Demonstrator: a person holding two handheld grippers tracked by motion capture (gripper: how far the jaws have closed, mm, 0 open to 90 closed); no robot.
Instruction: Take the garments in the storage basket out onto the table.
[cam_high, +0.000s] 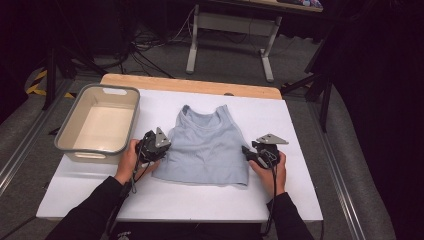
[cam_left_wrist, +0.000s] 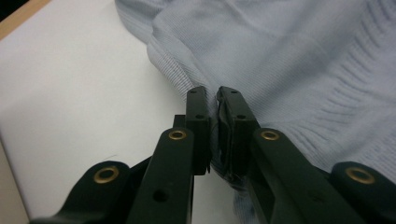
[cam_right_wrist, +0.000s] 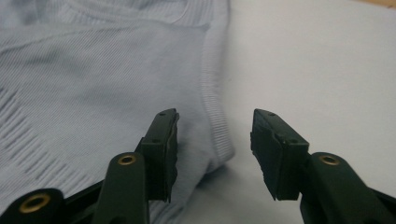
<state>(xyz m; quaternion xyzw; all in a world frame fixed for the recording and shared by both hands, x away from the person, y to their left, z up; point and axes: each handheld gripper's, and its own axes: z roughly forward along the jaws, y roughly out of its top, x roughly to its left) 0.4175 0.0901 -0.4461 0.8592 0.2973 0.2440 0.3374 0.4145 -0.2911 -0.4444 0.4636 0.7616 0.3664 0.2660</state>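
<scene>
— Ribbed, pale blue knit tank top (cam_high: 207, 147) lay flat in the middle of the white tabletop (cam_high: 280, 200), neck away from the person, hem nearest them. How far along did the work look?

— Early, I'd judge. The garment was spread out, not yet folded or lifted. The left gripper (cam_left_wrist: 213, 100) had its jaws pinched together on the top's side edge, cloth caught between the pads. The right gripper (cam_right_wrist: 215, 128) stood with jaws parted, straddling the opposite hemmed corner; one pad rested over the fabric, the other over bare table, neither pressing.

— So one side was held and the other wasn't?

— Yes. A grip on the right corner seemed to be what was left before anything could be folded or carried.

— Anything nearby?

— An empty grey plastic bin with a cream inside (cam_high: 75, 145) sat on the table's left, just beside the left hand (cam_high: 129, 161). Beyond the table's wooden far edge were cables and desk legs on the floor. Nothing lay between the top and the bin.
</scene>
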